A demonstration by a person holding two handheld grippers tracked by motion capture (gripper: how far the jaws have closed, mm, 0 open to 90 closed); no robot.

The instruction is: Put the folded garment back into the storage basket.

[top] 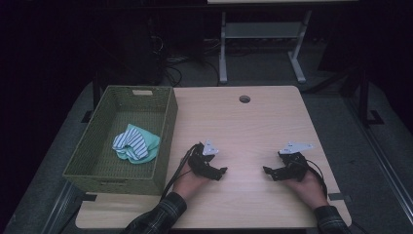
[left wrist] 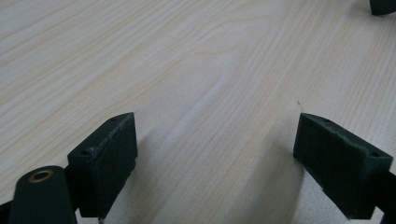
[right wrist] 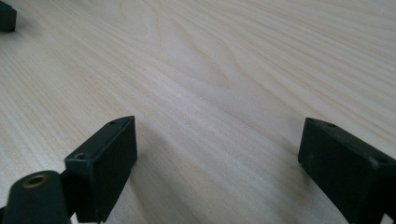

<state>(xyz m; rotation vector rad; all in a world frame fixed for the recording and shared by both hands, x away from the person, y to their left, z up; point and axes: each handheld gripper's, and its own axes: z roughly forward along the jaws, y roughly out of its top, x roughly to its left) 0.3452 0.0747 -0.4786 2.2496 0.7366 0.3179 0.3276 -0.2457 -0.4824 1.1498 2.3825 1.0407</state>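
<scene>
Both pairs of jaws are standing wide apart and gripping nothing, with bare wood grain showing between them in each gripper view. The left gripper point(top: 214, 170) is resting on the table point(top: 243, 126) just right of the woven basket point(top: 168, 131), and the right gripper point(top: 272, 171) is lying farther right of it, well apart. The striped cloth point(top: 130, 144) is sitting bunched with a mint green cloth point(top: 150, 141) inside the basket. The work is probably sitting at a pause between placements; the next move likely calls for reaching toward the basket.
</scene>
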